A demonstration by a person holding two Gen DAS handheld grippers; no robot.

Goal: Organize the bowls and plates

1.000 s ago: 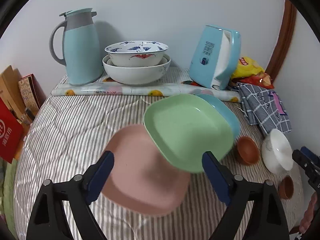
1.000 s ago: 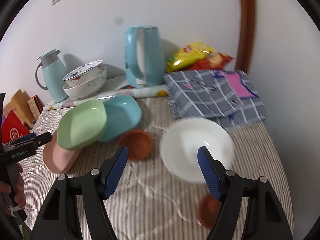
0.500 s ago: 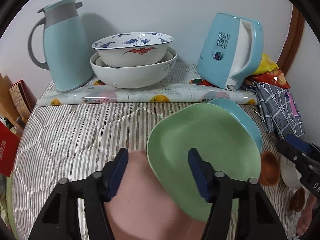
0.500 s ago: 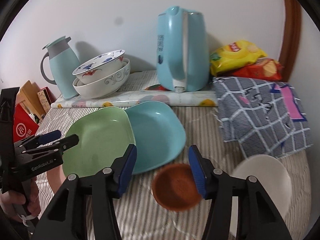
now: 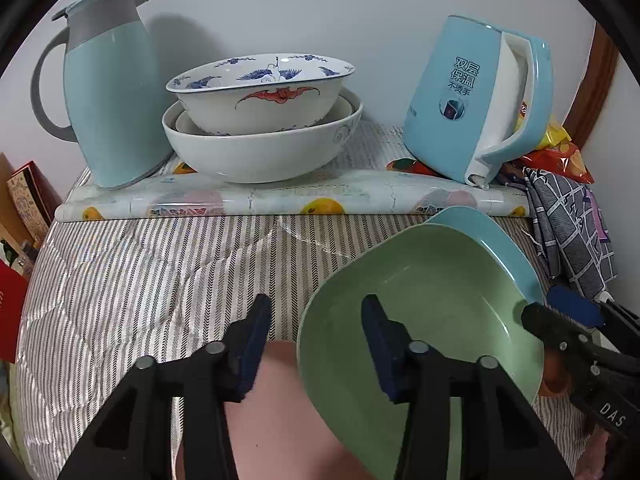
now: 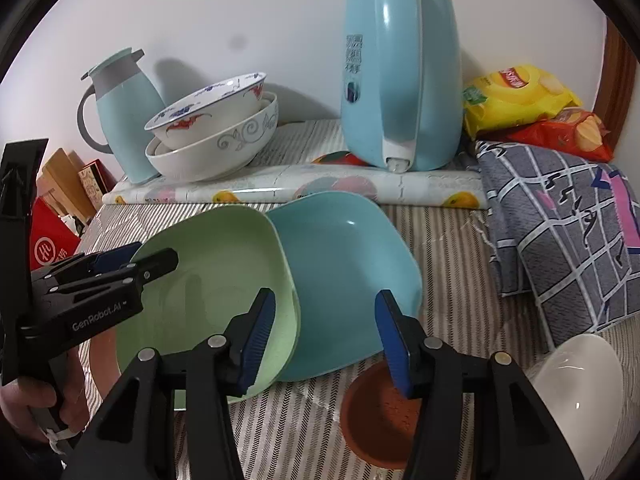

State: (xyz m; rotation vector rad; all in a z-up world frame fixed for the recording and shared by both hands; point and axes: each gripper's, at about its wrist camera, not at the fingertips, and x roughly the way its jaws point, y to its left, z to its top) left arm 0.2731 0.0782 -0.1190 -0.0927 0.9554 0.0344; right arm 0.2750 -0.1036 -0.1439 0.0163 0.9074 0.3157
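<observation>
While two large ceramic bowls (image 5: 260, 120) already sit nested at the back of the table (image 5: 140, 272), between the thermos jug (image 5: 108, 88) and the electric kettle (image 5: 480, 100), the rest of the tableware is unsorted. Three square plates lie fanned and overlapping near the front: the pink plate (image 5: 280, 420) lowest, the green plate (image 6: 212, 280) tilted across it, and the blue plate (image 6: 344, 272) partly tucked under the green plate's far edge. A brown bowl (image 6: 380, 420) sits just beside the blue plate, with a white bowl (image 6: 580, 392) near it at the right edge.

Left gripper (image 5: 316, 344): fingers part-open and just closing, straddling the near-left rim of the green plate, one inside the plate and one outside over the pink plate. Pad contact is not visible; no grip confirmed.

Right gripper (image 6: 326, 340): fingers part-open and just closing, framing the near edge of the blue plate, holding nothing.

Assessment: the task is at an early stage. Remaining work appears to be squaring the three plates into one stack and nesting or grouping the small bowls.
</observation>
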